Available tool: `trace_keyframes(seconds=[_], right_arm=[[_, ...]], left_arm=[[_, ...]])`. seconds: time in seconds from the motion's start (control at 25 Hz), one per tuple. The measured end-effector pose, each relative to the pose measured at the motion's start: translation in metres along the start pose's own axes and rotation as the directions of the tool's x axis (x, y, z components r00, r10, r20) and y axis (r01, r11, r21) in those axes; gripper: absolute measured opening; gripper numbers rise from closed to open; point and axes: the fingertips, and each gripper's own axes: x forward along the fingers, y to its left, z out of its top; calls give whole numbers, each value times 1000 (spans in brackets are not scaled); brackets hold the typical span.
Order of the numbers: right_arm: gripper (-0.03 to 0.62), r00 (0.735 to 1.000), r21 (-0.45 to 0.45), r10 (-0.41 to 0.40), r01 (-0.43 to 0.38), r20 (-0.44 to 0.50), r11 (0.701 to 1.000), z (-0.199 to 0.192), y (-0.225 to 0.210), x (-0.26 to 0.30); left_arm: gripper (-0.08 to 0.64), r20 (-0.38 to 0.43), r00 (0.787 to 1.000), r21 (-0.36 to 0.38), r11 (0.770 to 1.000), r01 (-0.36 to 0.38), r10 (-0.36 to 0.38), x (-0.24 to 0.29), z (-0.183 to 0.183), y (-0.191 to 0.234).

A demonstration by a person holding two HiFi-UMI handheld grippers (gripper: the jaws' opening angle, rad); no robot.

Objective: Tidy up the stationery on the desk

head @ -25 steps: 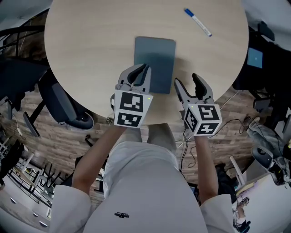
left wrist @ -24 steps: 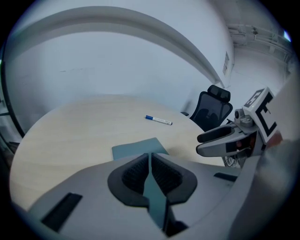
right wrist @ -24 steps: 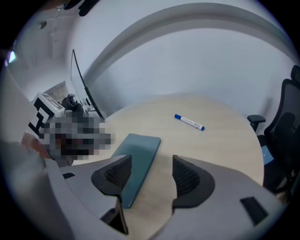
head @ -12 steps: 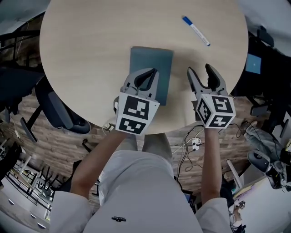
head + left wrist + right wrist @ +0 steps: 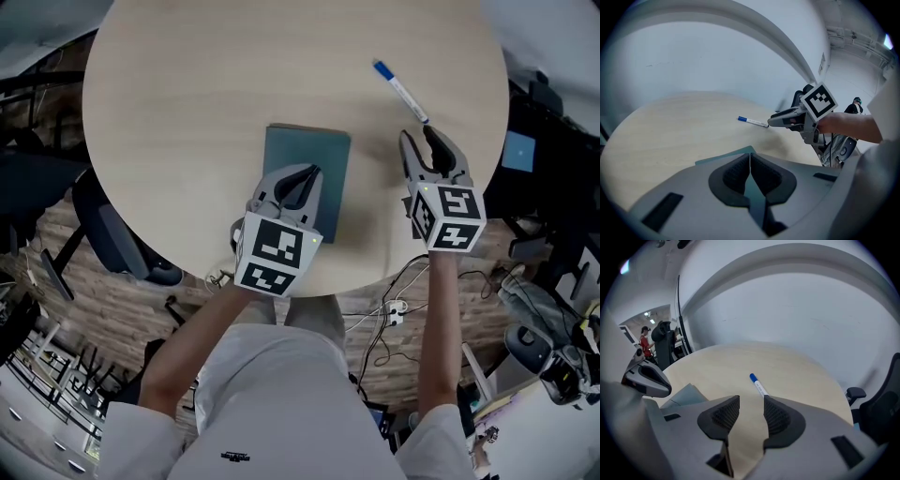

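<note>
The right gripper (image 5: 751,401) has its jaws about half apart. They have just been closing, and nothing sits between the pads; only bare tabletop shows in the gap. The blue-capped pen (image 5: 758,386) lies just ahead. Its near end is hidden behind the tip of the right-hand jaw, and its cap points off toward 11 o'clock.

The left gripper (image 5: 750,157) has its jaws drawn together on nothing and hangs over the near part of the teal notebook (image 5: 305,145). Whether it presses on the cover I cannot tell. The notebook lies flat near the middle of the round wooden table (image 5: 187,94), a little toward 6 o'clock. The pen sits at about 2 o'clock, well apart from it.

The likely trouble is that the narrowed gap is not lined up with the slanted pen. A jaw tip could strike the pen's end instead of straddling it. A round barrel would probably skid or roll toward the table edge at 3 o'clock.

Count: one pen, one notebook, one table, two grippers.
</note>
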Motion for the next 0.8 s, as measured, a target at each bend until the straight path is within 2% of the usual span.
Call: trace_keyframes(seconds=[0.16,0.36,0.6,0.8], right_arm=[[189,1000,-34,-11,11,-17,999,3,-15,18],[189,995,-77,-45,39,-85,996,-10,-39,48],[185,990,-83,-40,29,-133,996,-24,-43,59],[113,989,-101,-32,17,-146,995,-28,-32,54]], left_arm=[[25,2,1000,-7,1000,-5,5,1,3,6],[25,-9,1000,1,1000,3,-3,9,2,9],[25,-21,1000,8,1000,0,0,14,0,7],[25,-20,1000,1,1000,-9,9,4,-7,10]])
